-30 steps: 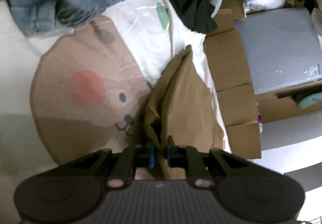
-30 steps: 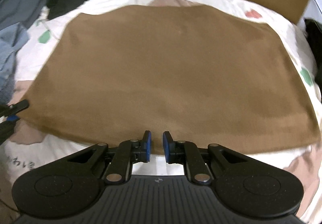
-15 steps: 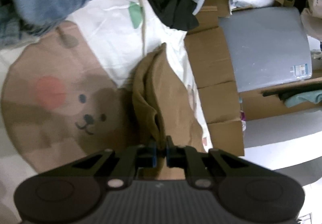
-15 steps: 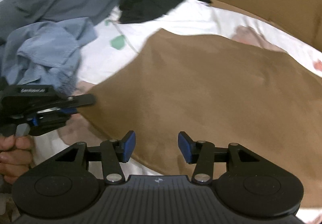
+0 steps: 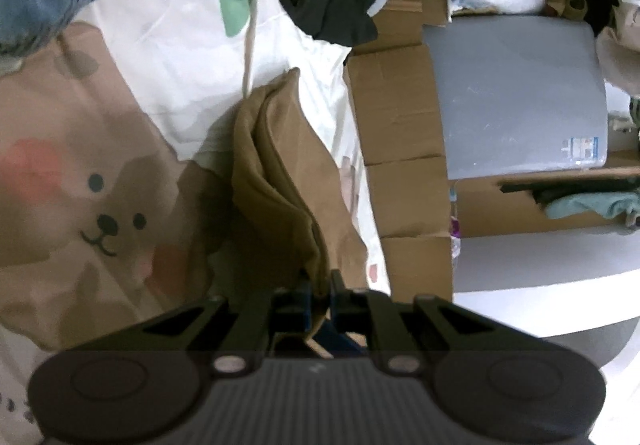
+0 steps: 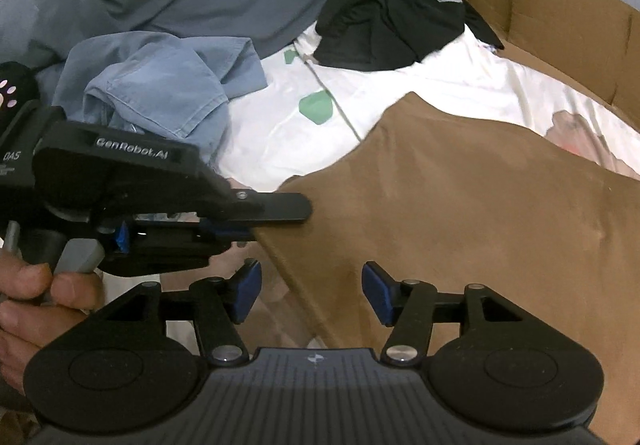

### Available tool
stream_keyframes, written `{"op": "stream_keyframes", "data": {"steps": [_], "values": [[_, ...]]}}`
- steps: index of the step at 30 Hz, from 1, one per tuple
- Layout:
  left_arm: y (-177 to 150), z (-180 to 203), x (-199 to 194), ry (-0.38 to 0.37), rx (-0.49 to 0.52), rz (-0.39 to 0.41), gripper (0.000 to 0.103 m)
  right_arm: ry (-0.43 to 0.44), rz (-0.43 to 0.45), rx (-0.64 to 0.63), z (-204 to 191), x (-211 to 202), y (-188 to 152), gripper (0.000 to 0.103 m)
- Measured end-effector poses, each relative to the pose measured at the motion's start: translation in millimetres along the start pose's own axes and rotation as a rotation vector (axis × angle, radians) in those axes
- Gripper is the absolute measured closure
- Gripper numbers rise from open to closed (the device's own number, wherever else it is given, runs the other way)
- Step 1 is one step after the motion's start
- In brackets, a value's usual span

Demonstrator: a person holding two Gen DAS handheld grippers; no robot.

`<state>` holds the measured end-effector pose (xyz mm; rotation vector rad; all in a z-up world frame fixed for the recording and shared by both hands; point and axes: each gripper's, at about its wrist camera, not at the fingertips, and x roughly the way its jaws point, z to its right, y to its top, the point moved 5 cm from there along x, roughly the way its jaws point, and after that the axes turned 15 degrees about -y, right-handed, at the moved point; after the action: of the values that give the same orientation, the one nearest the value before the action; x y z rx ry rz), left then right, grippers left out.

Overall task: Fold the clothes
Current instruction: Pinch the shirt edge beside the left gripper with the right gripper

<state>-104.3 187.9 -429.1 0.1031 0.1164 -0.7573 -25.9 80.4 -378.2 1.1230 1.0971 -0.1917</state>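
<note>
The left gripper (image 5: 318, 297) is pinched tight on a corner of the brown garment (image 6: 460, 213), which lies spread on the white printed sheet (image 6: 384, 101) ahead of both tools. The right gripper (image 6: 311, 295) hovers just beside that held corner; its jaws are opening, and the garment's near edge runs between them without touching the blue pads (image 6: 246, 291). To do this step well, lower the right tool onto the same edge a little away from the left grip, take both layers, and close fully before lifting. Keep the edge taut between the two tools. The heap of blue clothes (image 6: 160, 85) beyond the left tool should stay clear of the fold.
</note>
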Motion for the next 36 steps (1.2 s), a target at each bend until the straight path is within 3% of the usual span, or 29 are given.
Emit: {"op": "stream_keyframes", "data": {"steps": [13,16,20,24,28,31,34,36], "values": [[1.9,9.4,-1.7,-0.011,0.0,-0.016,0.094,-0.141,0.07,-0.07,-20.4,25.7,9.8,0.042],[1.0,10.4,-1.7,-0.008,0.002,-0.024,0.094,-0.178,0.085,-0.083,-24.3,29.8,12.5,0.046],[3.5,12.6,-3.1,-0.011,0.001,-0.023,0.094,-0.205,0.087,-0.119,-31.6,35.4,13.2,0.06],[5.0,18.6,-7.3,-0.024,0.007,-0.031,0.095,-0.233,0.079,-0.127,-33.0,41.1,12.2,0.095],[17.2,32.5,-27.8,-0.027,0.074,0.021,0.094,-0.225,0.061,-0.092,-24.2,43.5,13.6,0.098],[35.6,34.9,-38.9,0.016,0.114,0.055,0.084,-0.208,0.056,-0.062,-18.1,42.7,15.1,0.098],[52.7,24.8,-40.0,0.095,0.131,0.079,0.057,-0.196,0.054,-0.039,-15.3,42.2,16.6,0.098],[62.1,15.0,-33.7,0.143,0.12,0.078,0.047,-0.191,0.057,-0.033,-14.9,40.4,16.6,0.098]]}}
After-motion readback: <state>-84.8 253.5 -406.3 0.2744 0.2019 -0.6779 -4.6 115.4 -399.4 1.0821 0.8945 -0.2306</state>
